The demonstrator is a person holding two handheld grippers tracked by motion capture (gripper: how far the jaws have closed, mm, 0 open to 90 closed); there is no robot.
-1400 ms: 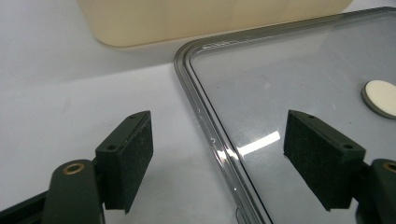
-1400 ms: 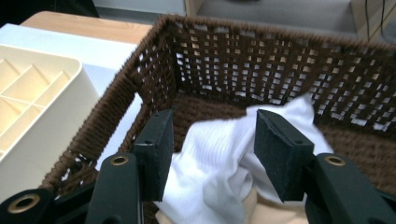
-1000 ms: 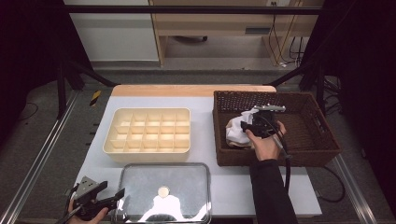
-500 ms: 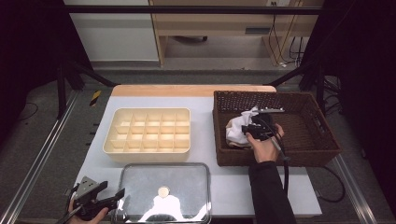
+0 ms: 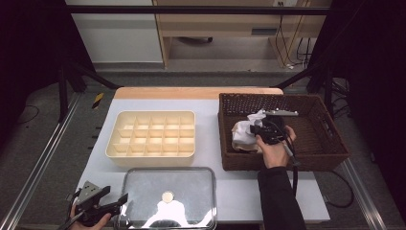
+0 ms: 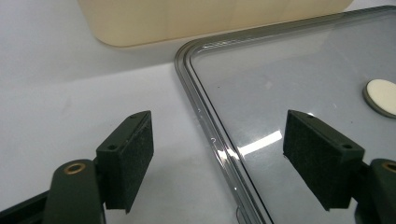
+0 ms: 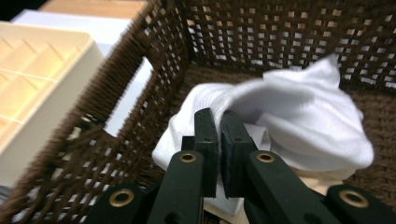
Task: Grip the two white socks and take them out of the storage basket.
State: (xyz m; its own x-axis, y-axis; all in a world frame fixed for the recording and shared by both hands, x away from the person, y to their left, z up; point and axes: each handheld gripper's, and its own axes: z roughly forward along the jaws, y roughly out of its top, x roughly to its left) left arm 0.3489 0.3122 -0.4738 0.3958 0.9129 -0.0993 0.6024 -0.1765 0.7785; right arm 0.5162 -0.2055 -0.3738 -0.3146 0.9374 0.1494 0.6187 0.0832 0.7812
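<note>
A white cloth (image 5: pixel 243 130) lies bunched in the left part of a brown wicker basket (image 5: pixel 330 143). My right gripper (image 5: pixel 257 129) reaches into the basket from the near side. Its jaws have just been closing and now pinch a fold of the cloth (image 7: pixel 299 126), with the gripper (image 7: pixel 219 119) shut on it. Something tan shows under the cloth (image 7: pixel 322 179). At the table's front left my left gripper (image 5: pixel 122 203) stands open. Its jaws straddle the corner rim of a clear glass lid (image 6: pixel 303 84) without touching it, gripper (image 6: pixel 219 140).
A cream compartment tray (image 5: pixel 152 134) sits left of the basket, on the white tabletop (image 5: pixel 210 120). The glass lid (image 5: pixel 167 191) lies in front of it, with a round white knob (image 5: pixel 167 196). The basket's woven walls (image 7: pixel 261 28) close in around the right gripper.
The right gripper's jaws came together on the cloth, and the cloth is now bunched and pulled up a little. The left gripper has not moved.
</note>
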